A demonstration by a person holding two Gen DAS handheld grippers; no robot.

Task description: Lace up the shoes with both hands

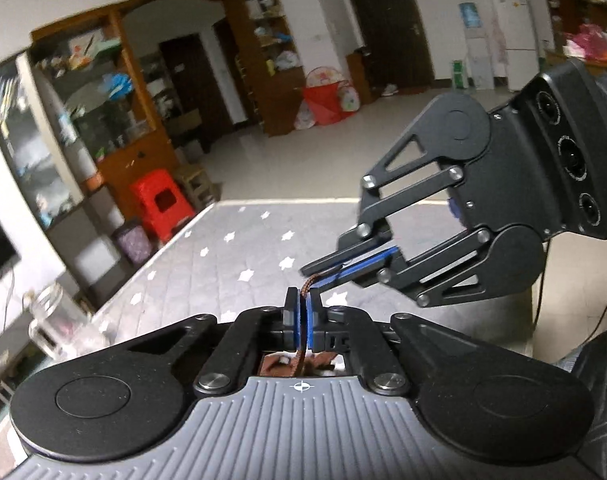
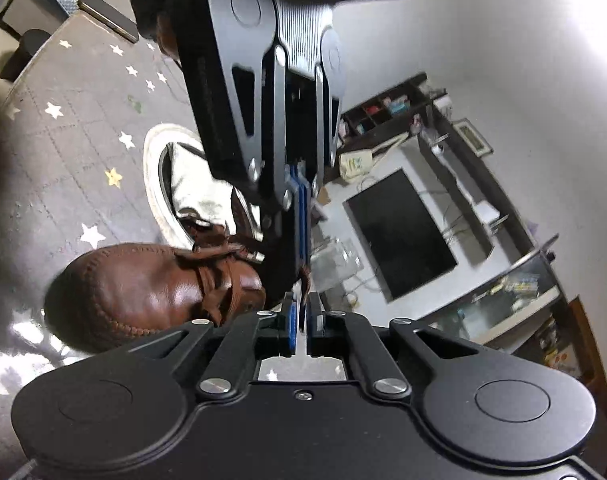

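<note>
A brown leather shoe [image 2: 143,288] with brown laces [image 2: 219,276] lies on the grey star-patterned mat [image 2: 71,152], beside a white-soled shoe [image 2: 183,184]. My left gripper [image 1: 302,300] is shut on the brown lace end [image 1: 306,284], which runs down between its blue pads. My right gripper [image 1: 323,272] comes in from the right, its tips meeting the same lace end just above the left fingertips; its jaws look closed on it. In the right wrist view the right gripper [image 2: 302,304] has a narrow gap with the lace tip [image 2: 304,276] at it, and the left gripper [image 2: 299,256] hangs from above.
A glass jar [image 1: 51,320] stands at the mat's left edge. A red stool [image 1: 161,208] and wooden shelves [image 1: 115,120] lie beyond the mat. A phone [image 2: 107,16] rests on the mat's far corner. A TV [image 2: 399,232] stands on a low unit.
</note>
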